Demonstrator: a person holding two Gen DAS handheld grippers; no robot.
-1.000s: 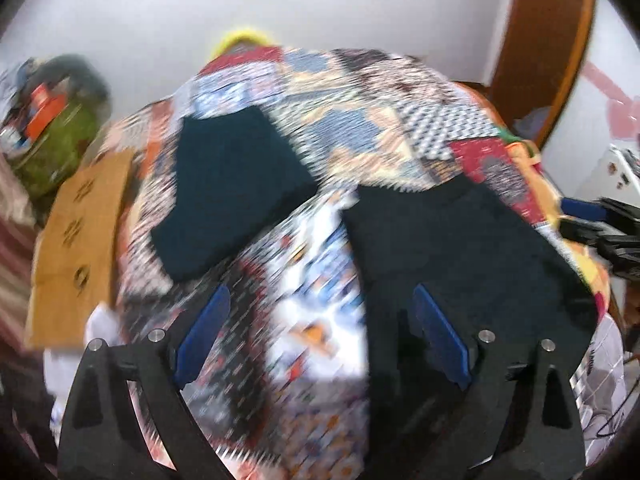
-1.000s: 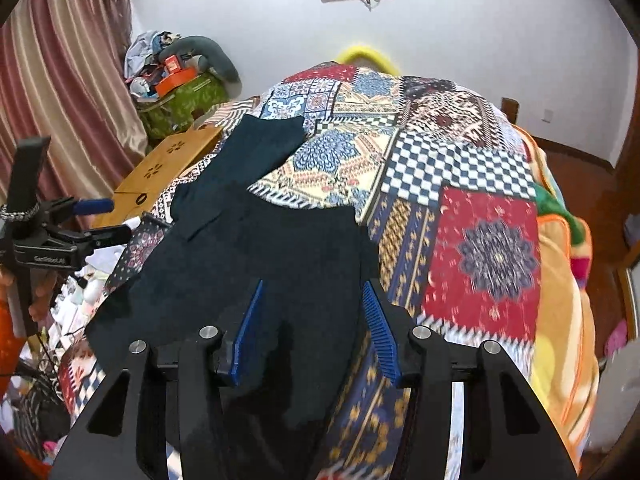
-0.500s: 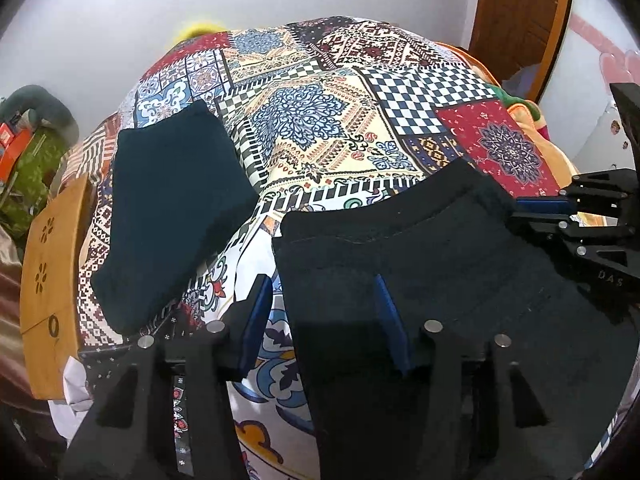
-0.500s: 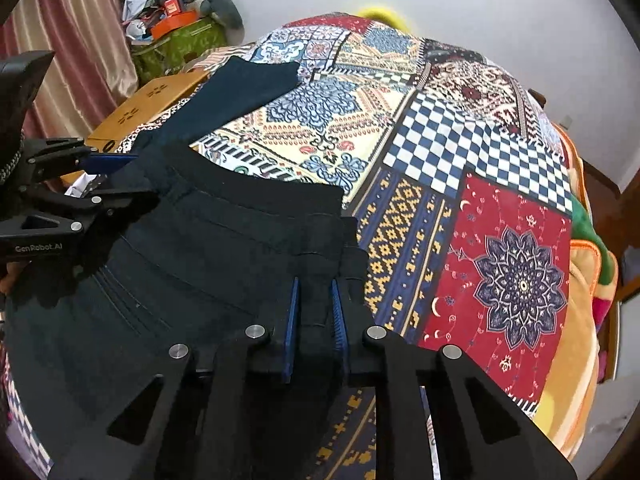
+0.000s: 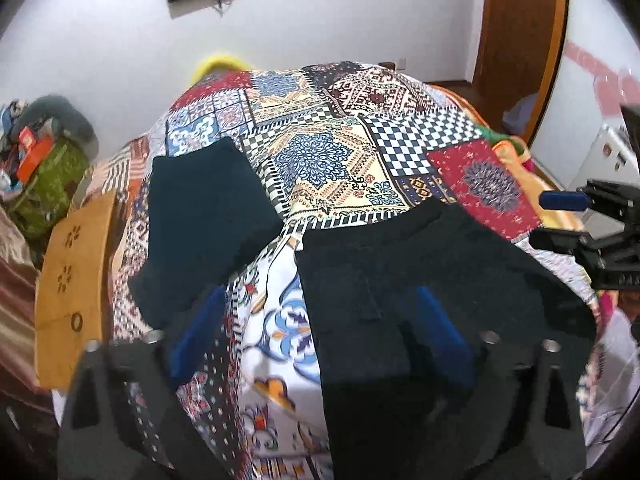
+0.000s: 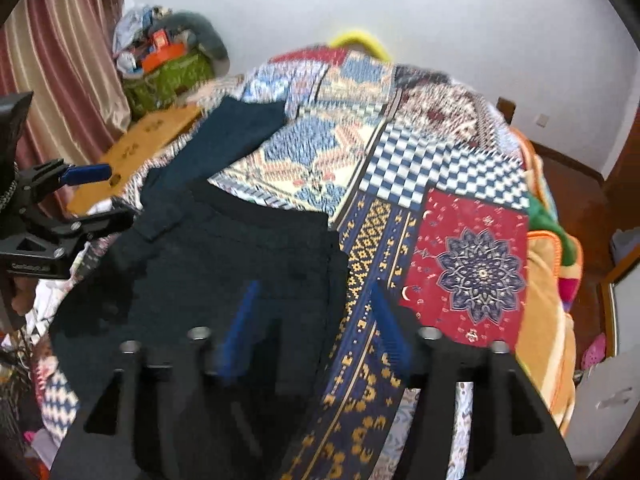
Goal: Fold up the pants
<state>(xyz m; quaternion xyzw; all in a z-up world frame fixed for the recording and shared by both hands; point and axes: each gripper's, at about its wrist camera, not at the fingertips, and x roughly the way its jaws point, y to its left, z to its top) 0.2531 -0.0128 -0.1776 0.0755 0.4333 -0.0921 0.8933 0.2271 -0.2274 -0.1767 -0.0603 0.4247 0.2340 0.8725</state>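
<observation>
Black pants (image 5: 420,280) lie flat on the patchwork bedspread (image 5: 332,160), waistband toward the far side; they also show in the right wrist view (image 6: 224,272). My left gripper (image 5: 320,320) is open above the pants' left edge, holding nothing. My right gripper (image 6: 316,320) is open above the pants' right edge, holding nothing. Each gripper shows at the other view's edge, the right one (image 5: 580,220) and the left one (image 6: 72,200).
A folded dark teal garment (image 5: 200,220) lies on the bed to the left of the pants, also in the right wrist view (image 6: 232,140). A wooden board (image 5: 72,280) and a green bag (image 5: 48,188) stand at the bed's left. A wooden door (image 5: 520,40) is at the right.
Both grippers have opened wide and pulled back from the pants. Half a second ago the right gripper was nearly shut on the waistband edge and the left gripper was narrower.
</observation>
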